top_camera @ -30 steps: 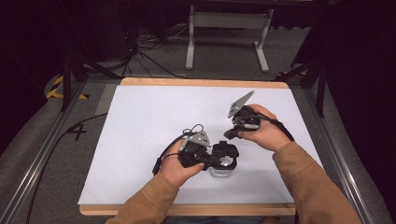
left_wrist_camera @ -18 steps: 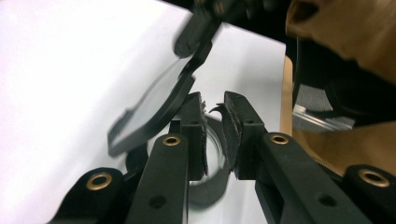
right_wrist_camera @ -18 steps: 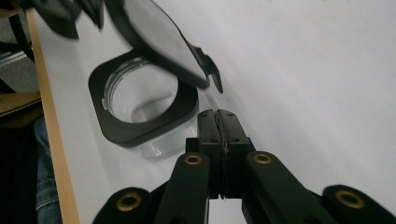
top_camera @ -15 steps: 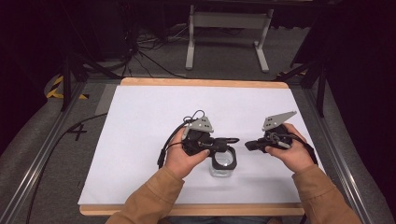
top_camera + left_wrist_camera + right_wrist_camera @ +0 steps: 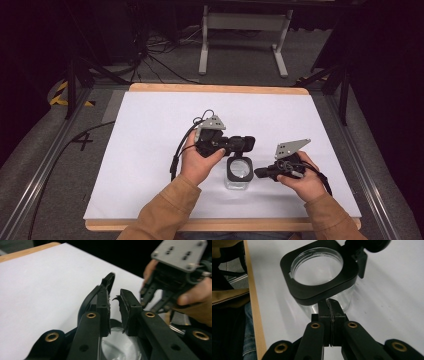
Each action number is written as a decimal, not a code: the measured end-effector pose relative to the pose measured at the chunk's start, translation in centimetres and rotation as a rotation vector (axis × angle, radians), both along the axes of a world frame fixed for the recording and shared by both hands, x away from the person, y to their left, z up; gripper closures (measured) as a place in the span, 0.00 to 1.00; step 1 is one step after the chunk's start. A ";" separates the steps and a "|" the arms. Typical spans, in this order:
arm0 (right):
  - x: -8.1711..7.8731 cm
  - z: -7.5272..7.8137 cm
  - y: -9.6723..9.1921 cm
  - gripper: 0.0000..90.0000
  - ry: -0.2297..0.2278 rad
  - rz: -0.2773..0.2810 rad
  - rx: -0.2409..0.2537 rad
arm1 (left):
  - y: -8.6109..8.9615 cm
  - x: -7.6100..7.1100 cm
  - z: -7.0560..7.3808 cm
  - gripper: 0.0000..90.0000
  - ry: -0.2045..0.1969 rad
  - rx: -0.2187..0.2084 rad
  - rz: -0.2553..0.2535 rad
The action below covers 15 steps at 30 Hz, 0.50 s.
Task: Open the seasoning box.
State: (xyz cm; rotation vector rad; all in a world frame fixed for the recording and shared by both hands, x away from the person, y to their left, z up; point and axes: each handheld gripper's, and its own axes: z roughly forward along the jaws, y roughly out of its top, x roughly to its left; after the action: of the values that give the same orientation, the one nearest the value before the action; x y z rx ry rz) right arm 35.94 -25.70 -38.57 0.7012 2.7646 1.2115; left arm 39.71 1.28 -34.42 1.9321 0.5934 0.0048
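A clear jar (image 5: 239, 172) with a square black collar (image 5: 299, 290) stands on the white table top (image 5: 150, 150) near the front middle. Its round black flip lid (image 5: 372, 245) stands open at the far corner. My left gripper (image 5: 248, 143) hovers just above the jar's far side. In the left gripper view its jaws (image 5: 115, 298) stand a narrow gap apart with nothing between the pads, and the lid's curved edge (image 5: 110, 281) runs along the outside of one jaw. My right gripper (image 5: 257, 173) is shut, its tips (image 5: 329, 305) at the jar's clear wall under the collar.
The wooden table edge (image 5: 220, 89) frames the white sheet. A metal stand (image 5: 240, 30) and cables (image 5: 150, 55) lie on the floor beyond. Rails (image 5: 45, 175) run along both sides. Brown sleeves (image 5: 165, 215) come in from the front edge.
My right gripper has come down and to the right, from above the jar's far side to a low spot beside it. My left gripper has shifted slightly up and right over the jar.
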 end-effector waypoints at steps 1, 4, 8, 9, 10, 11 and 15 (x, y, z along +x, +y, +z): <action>-0.1 -0.1 0.0 1.00 0.002 0.001 0.000 | 0.0 0.1 -0.1 0.87 -0.001 0.005 0.004; -0.3 -0.3 -0.1 1.00 0.006 0.004 0.002 | 0.1 0.2 -0.3 0.86 0.016 0.008 0.008; -0.3 -0.4 -0.5 1.00 0.005 -0.003 0.010 | 0.1 -0.1 -0.2 0.85 0.017 0.004 -0.008; -0.3 -0.3 -0.6 1.00 0.003 -0.004 0.015 | 0.2 -0.3 -0.1 0.84 0.017 0.008 -0.011; -0.4 -0.2 -0.8 1.00 0.002 -0.009 0.020 | 0.5 -0.6 0.1 0.81 0.017 0.013 -0.026; -0.4 -0.2 -0.8 1.00 0.002 -0.009 0.020 | 0.5 -0.6 0.1 0.80 0.017 0.013 -0.026; -0.4 0.2 -1.7 1.00 -0.010 -0.024 0.041 | 1.9 -2.1 1.3 0.77 -0.030 0.029 -0.025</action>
State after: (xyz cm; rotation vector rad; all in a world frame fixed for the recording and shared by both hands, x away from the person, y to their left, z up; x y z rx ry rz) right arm 35.54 -27.41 -38.42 0.7273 2.7229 1.2673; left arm 37.64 3.20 -33.17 1.9644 0.5519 0.0266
